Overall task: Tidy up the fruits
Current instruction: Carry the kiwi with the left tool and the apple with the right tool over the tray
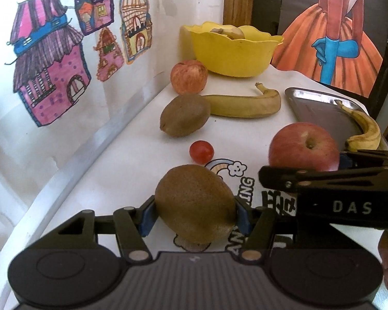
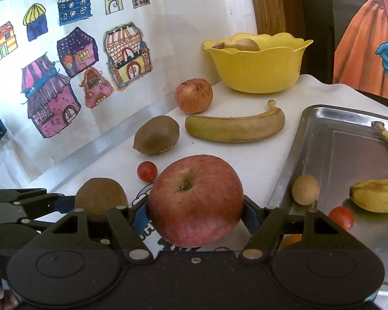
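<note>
- The metal tray (image 2: 331, 149) holds a banana (image 2: 377, 196), a small tan ball (image 2: 305, 189) and a cherry tomato (image 2: 341, 217).
- The yellow bowl (image 2: 258, 69) hides most of its fruit.
- The left gripper (image 1: 195, 213) pinches a kiwi (image 1: 194, 208).
- The right gripper (image 2: 195, 208) pinches a red apple (image 2: 195, 199), just left of the tray.
</note>
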A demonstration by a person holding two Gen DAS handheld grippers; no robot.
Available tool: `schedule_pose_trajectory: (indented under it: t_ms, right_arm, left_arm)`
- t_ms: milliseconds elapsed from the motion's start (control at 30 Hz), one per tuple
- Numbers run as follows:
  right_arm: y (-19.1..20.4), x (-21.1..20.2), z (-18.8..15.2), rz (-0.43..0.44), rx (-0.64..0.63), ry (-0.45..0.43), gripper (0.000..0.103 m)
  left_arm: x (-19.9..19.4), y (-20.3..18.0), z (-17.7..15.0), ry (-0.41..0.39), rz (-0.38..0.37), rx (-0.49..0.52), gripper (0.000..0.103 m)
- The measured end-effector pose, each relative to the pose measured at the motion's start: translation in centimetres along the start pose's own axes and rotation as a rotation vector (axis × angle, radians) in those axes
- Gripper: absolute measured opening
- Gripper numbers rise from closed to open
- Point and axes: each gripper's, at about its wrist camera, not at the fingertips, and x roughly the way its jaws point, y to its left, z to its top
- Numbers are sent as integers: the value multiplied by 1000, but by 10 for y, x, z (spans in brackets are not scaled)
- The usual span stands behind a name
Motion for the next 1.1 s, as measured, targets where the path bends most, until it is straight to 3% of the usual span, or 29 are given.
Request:
schedule_pose_trajectory:
  t_ms: [667, 1100]
  right_arm:
    - [-14, -52, -11, -45, 54, -68, 72]
    - [-64, -98, -21, -140, 104, -136, 72]
  left_arm:
    - [-12, -13, -1, -15, -33, 36, 65]
    - [-13, -57, 14, -61, -121, 77, 65]
